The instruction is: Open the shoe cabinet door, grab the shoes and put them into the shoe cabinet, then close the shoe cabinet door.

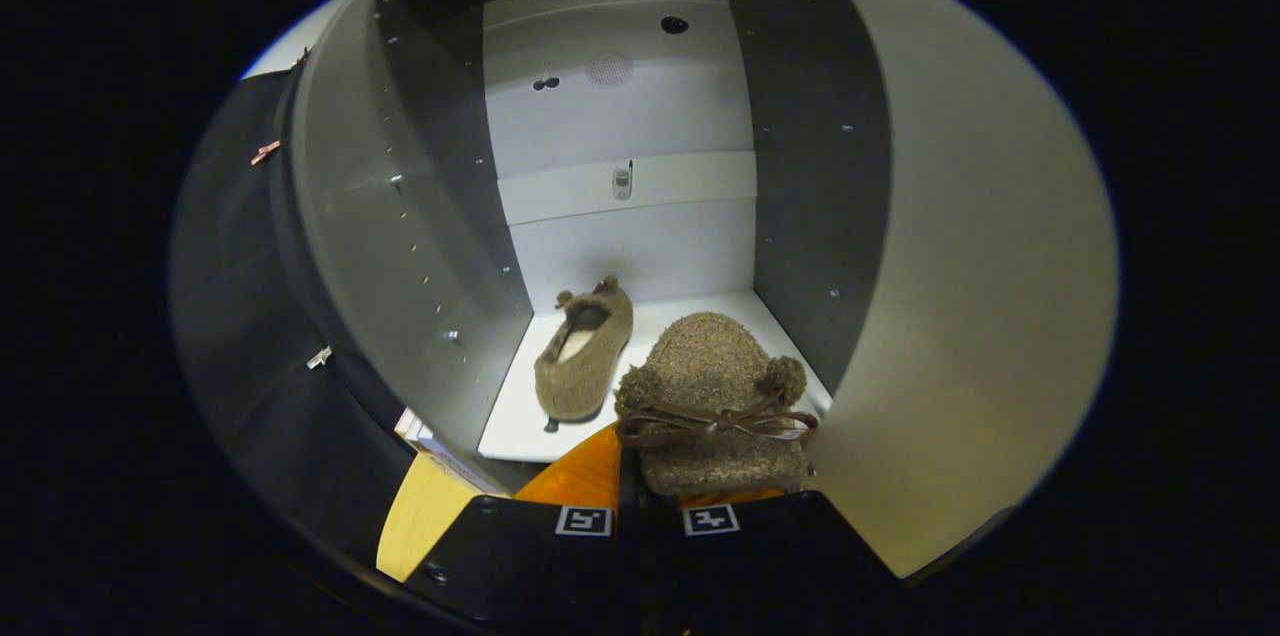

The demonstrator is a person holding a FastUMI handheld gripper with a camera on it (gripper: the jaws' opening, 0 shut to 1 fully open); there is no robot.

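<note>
**Now one slipper shelved, one in the claw**

Right ahead of us the shoe cabinet [620,216] stands open, its door [980,316] swung out at about 3 o'clock of the opening and its dark side walls framing a pale back panel. On the white bottom shelf [520,426] lies one brown fuzzy slipper [583,356], heel toward us and toe pointing in toward the back wall, resting near the left wall at roughly 11 o'clock from our fingers.

Our claw [650,491] sits at the cabinet's front edge, and the second slipper [712,386] rides on it — toe end toward the cabinet interior, two pompoms and a dark ribbon bow [715,421] facing us. The slipper's near end drops between the fingers [585,476], so we read the claw as pinching it, though its far finger is mostly hidden under the fuzz. This held slipper hovers over the shelf's front right part, just beside the first one at its 4 o'clock, apart from it.

At 8 o'clock, outside the cabinet, a strip of pale wooden floor [425,516] shows.
</note>
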